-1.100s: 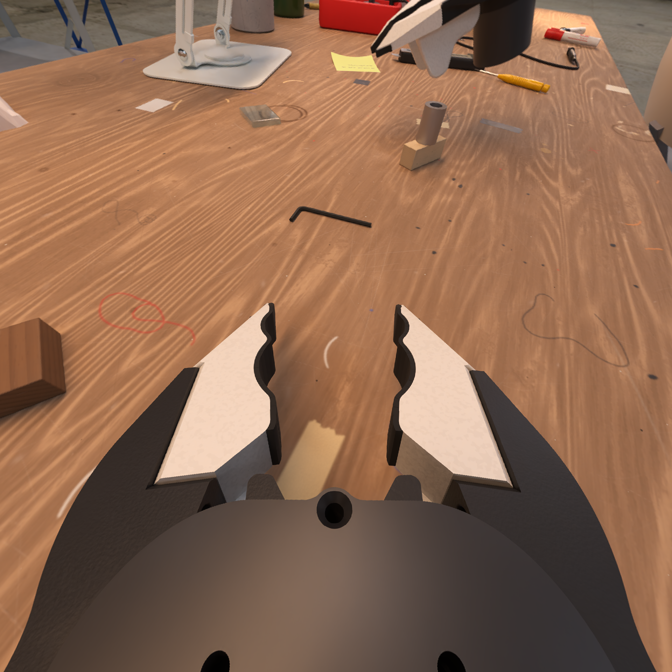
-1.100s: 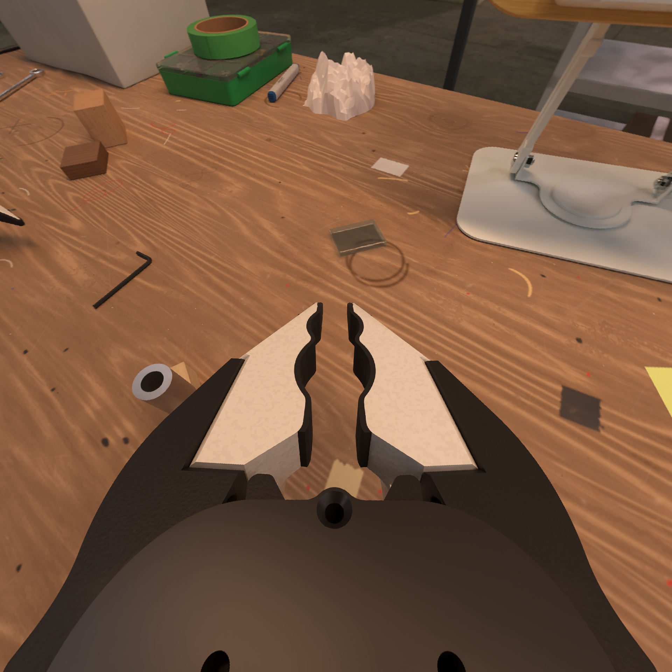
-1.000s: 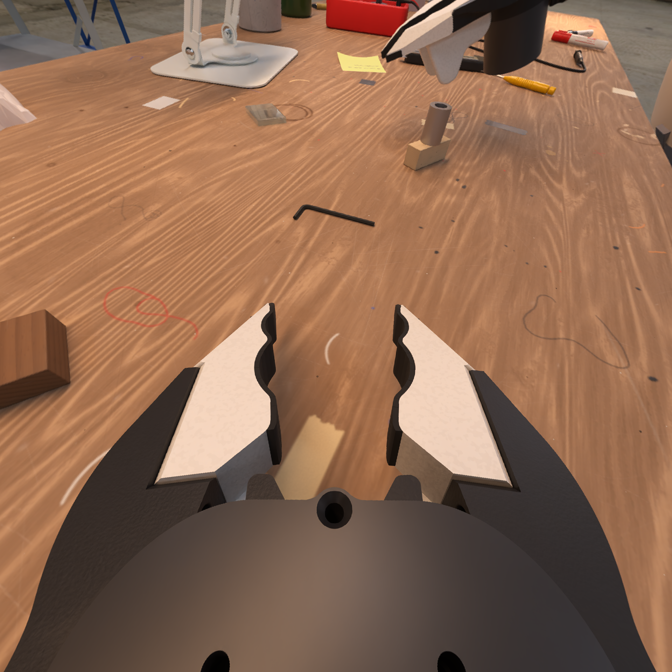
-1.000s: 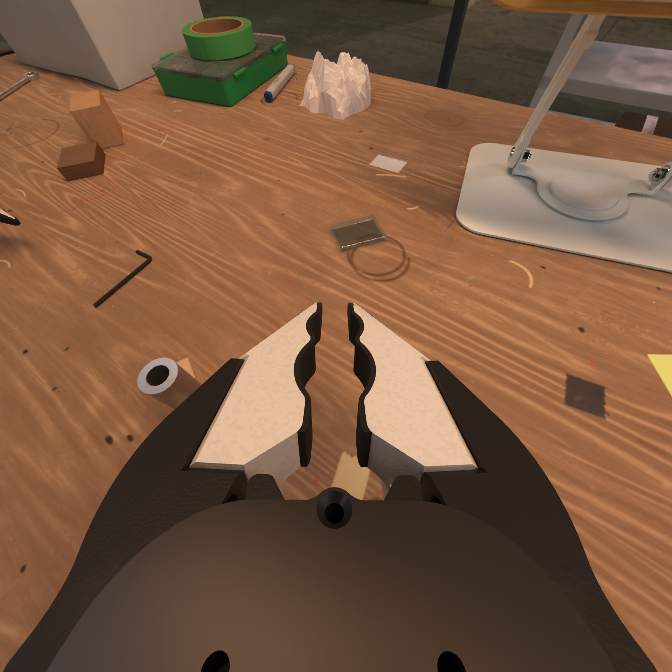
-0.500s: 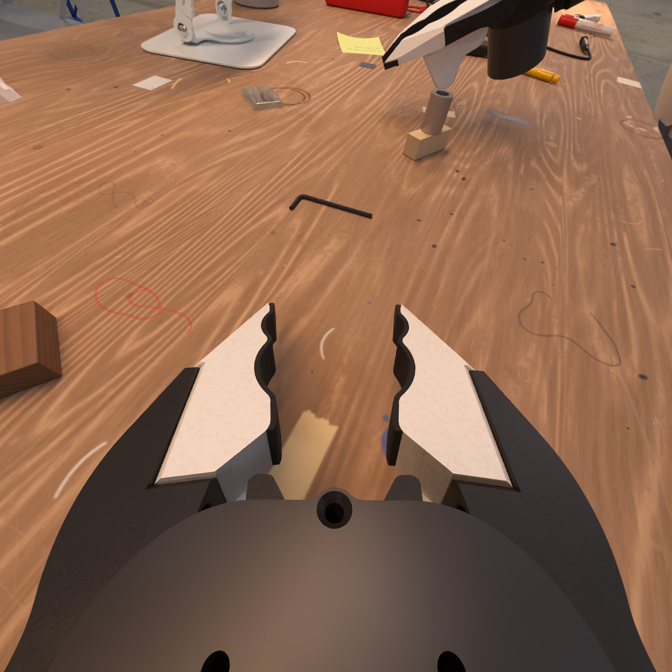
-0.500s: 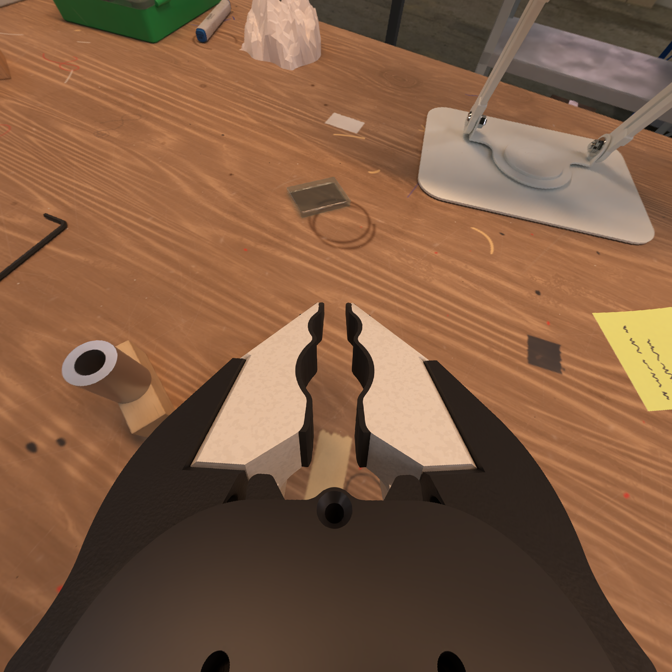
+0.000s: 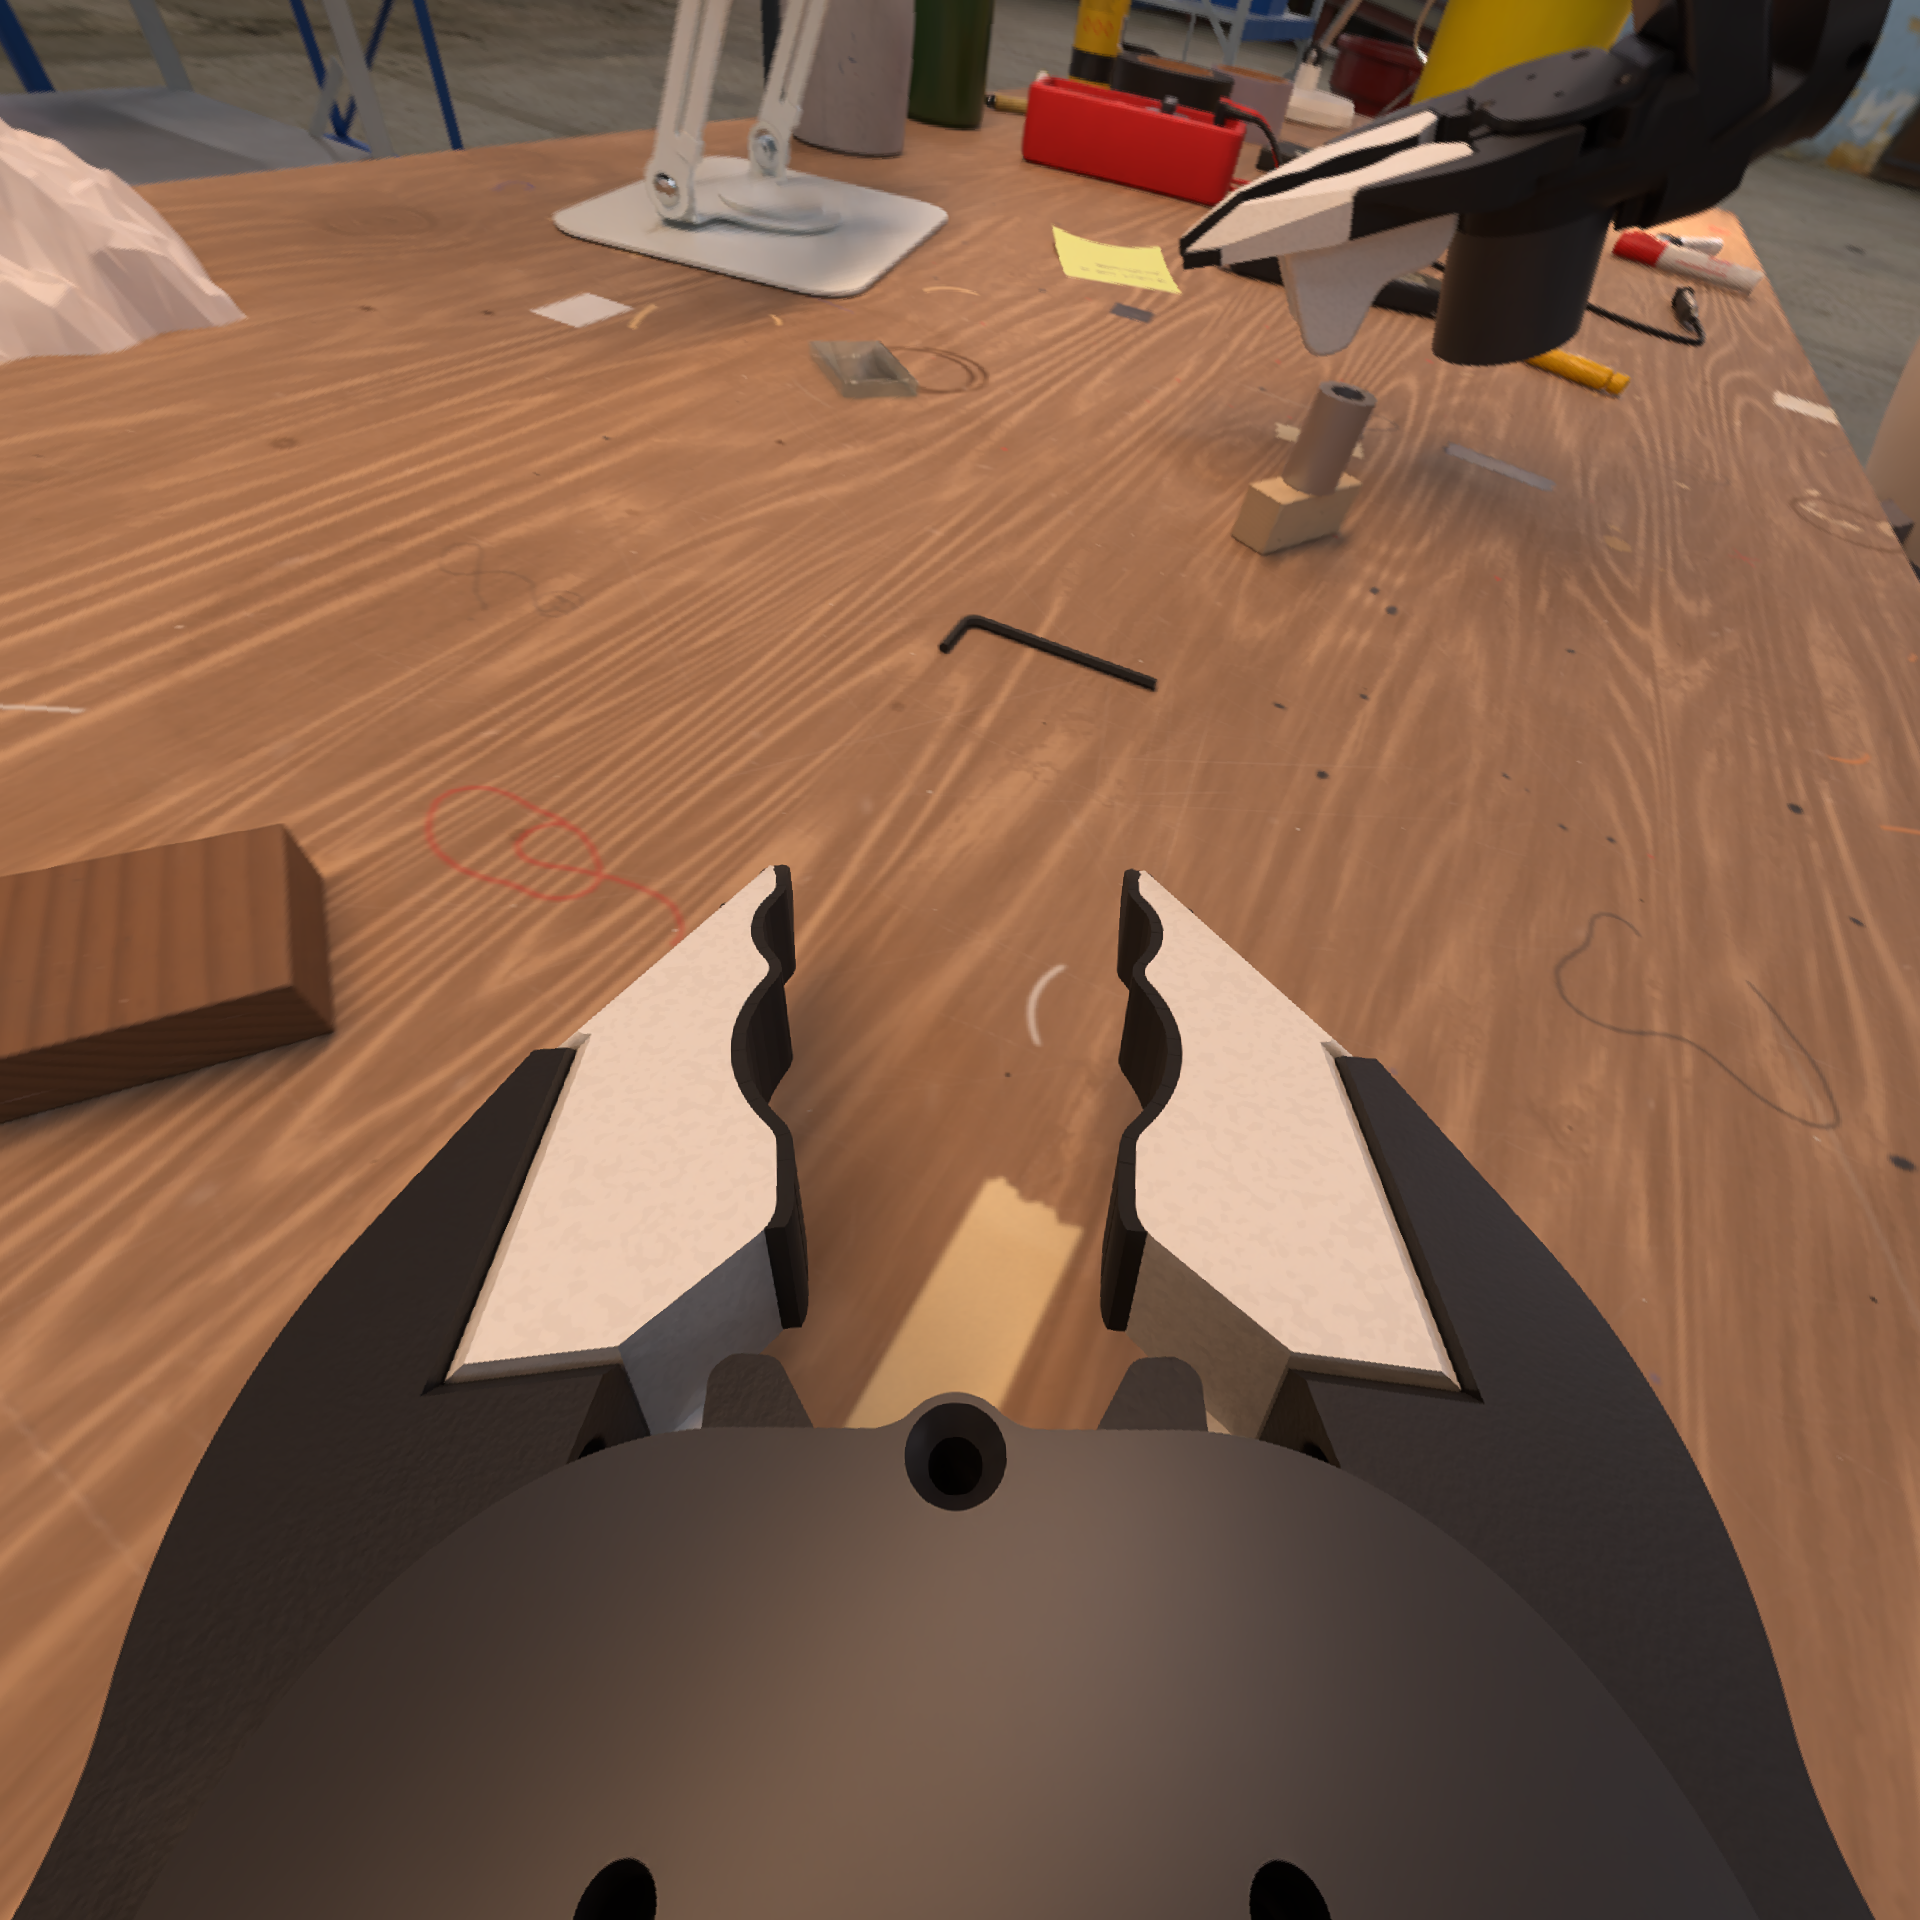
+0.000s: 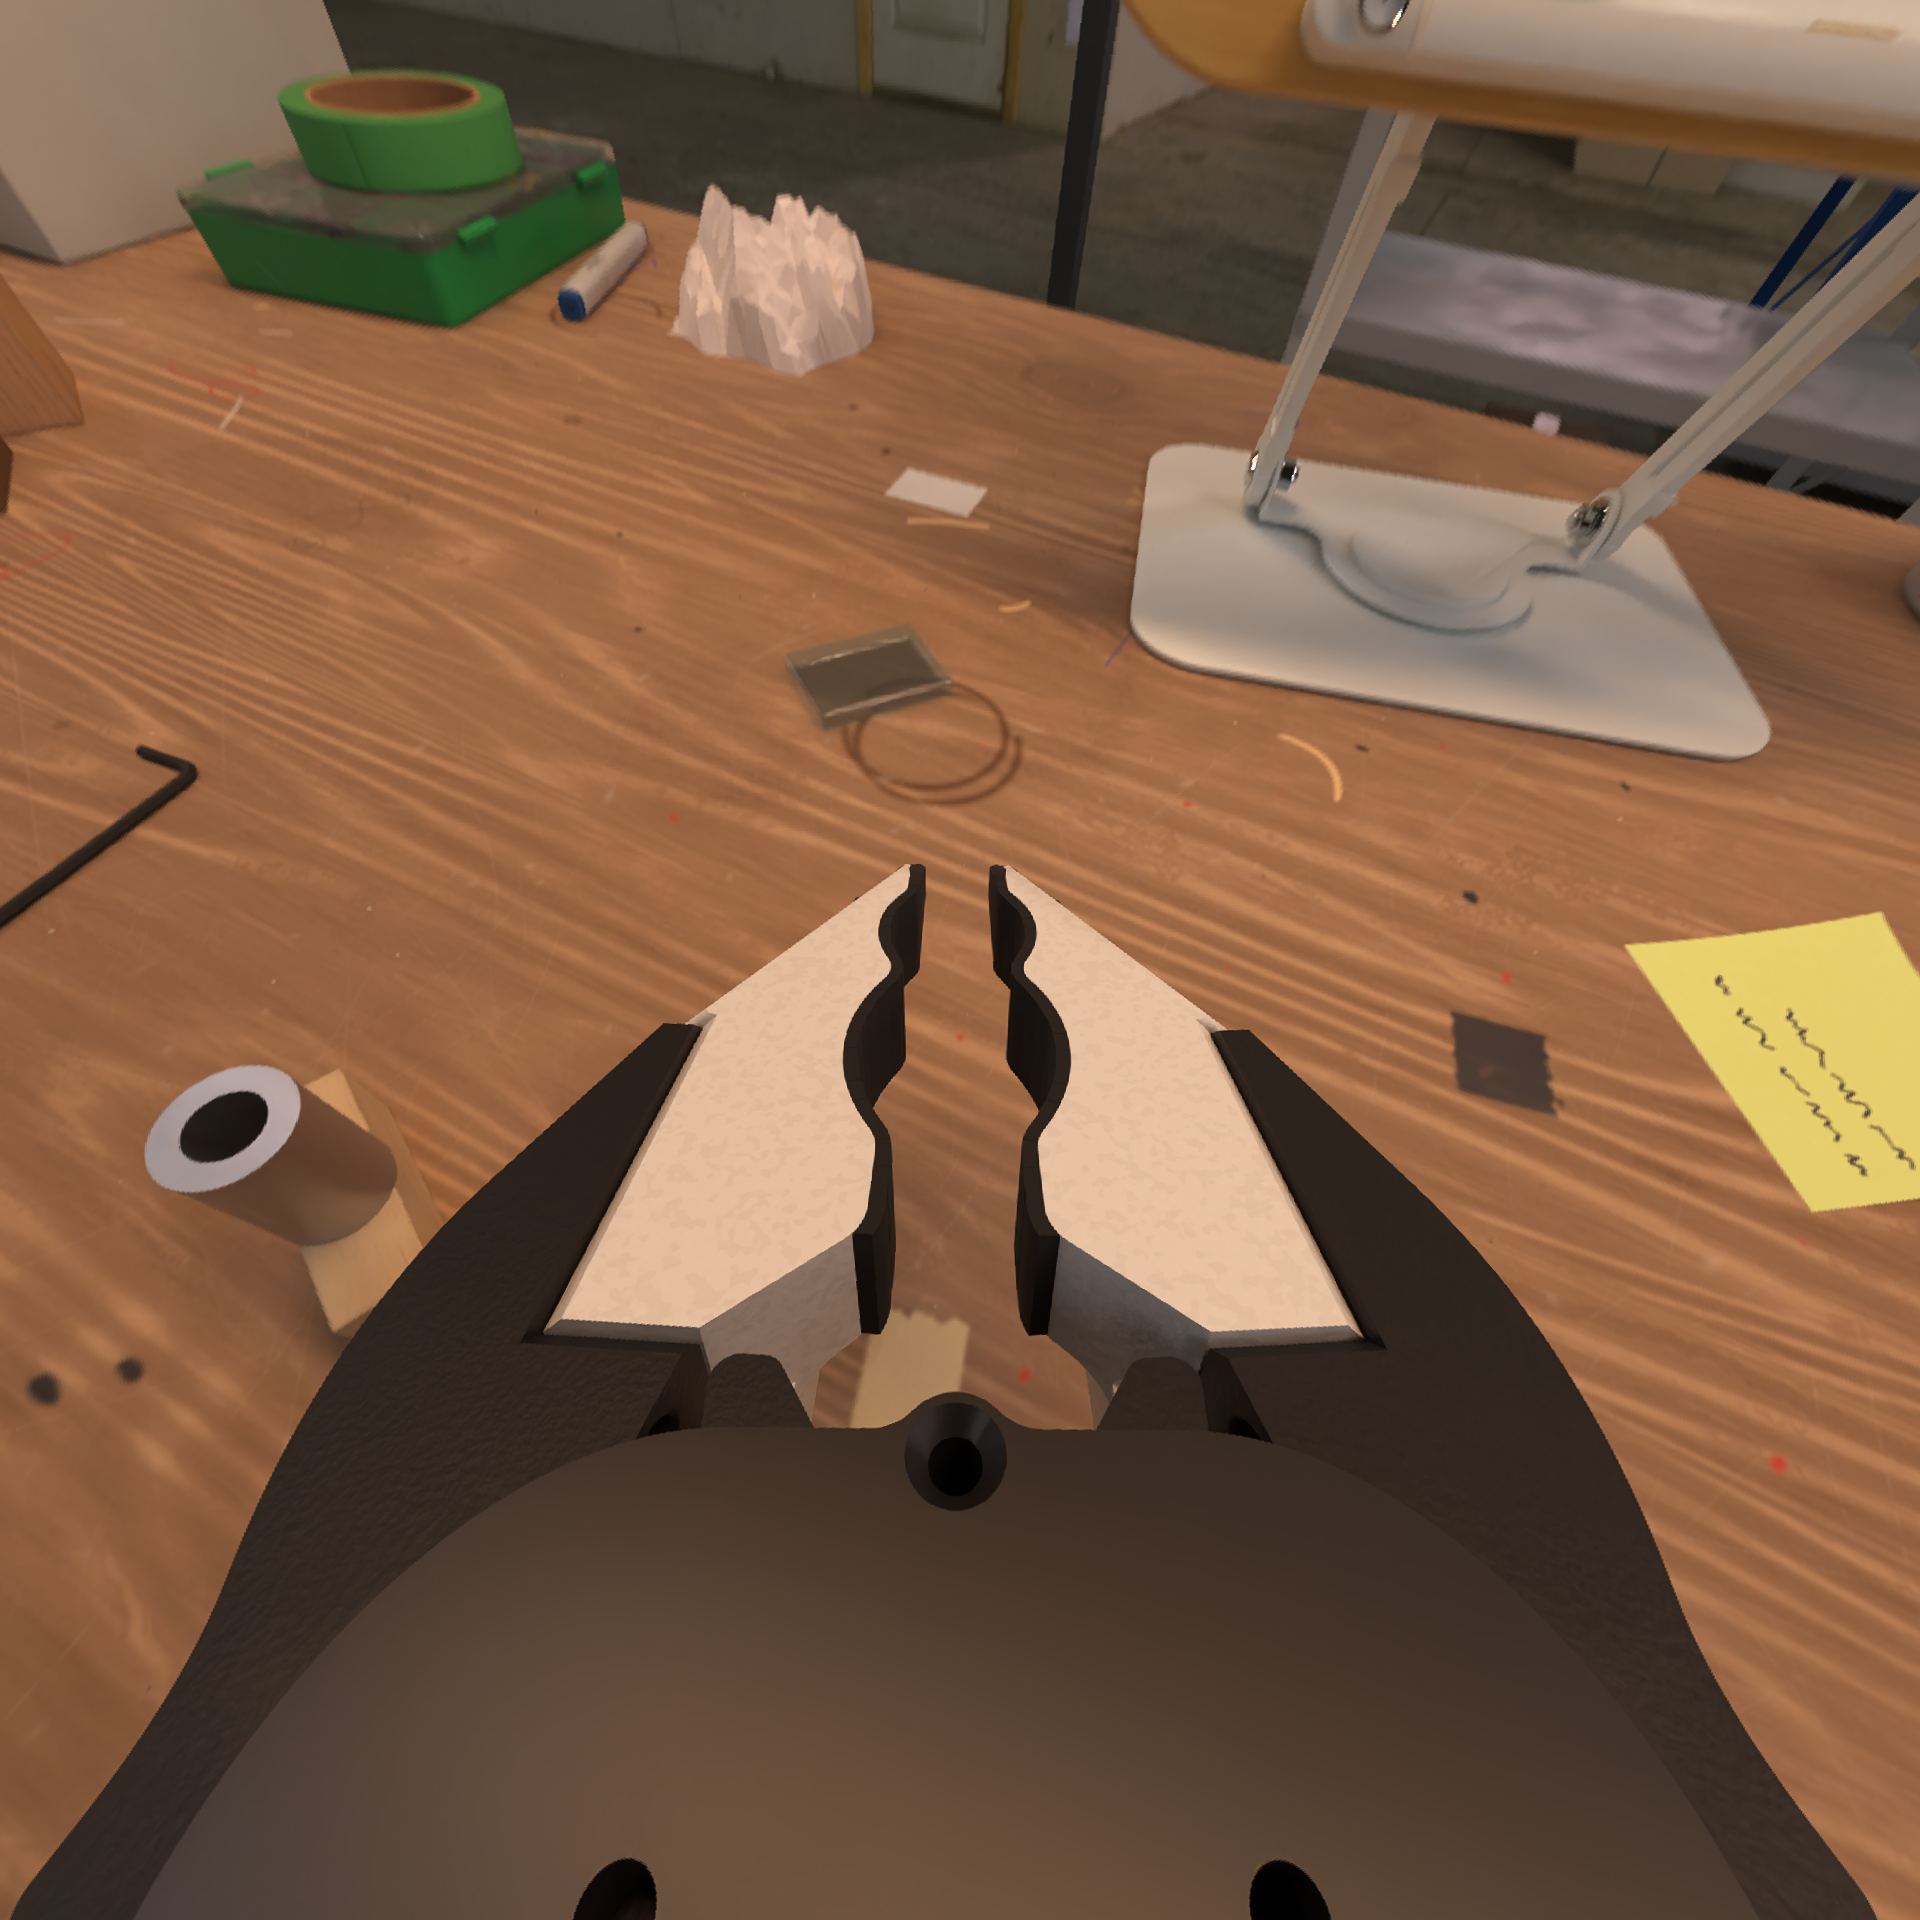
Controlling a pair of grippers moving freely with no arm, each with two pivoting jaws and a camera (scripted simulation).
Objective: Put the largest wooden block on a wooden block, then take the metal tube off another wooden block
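Left gripper (image 7: 954,914): fingers spread wide, nothing between them, poised over bare table (image 7: 1351,935) at lower centre of the left wrist view. Right gripper (image 8: 954,883): fingers drawn nearly together with a thin gap, holding nothing; in the left wrist view it hangs at upper right (image 7: 1340,260), above the metal tube (image 7: 1330,436).

The metal tube stands tilted on a small pale wooden block (image 7: 1294,514); in the right wrist view the pair sits at lower left, the tube (image 8: 265,1169) just beside the right gripper's dark housing and well off the line of its fingers. A dark wooden block (image 7: 156,956) lies flat at the left edge of the left wrist view. A lighter wooden block (image 8: 26,374) is cut off at the upper left edge of the right wrist view.

Hazards, as judged: the near-closed right fingers are too narrow to admit the tube, so a descent now would likely knock it off its perch; the tilted tube may roll; a black hex key (image 7: 1044,652) lies mid-table between the grippers.
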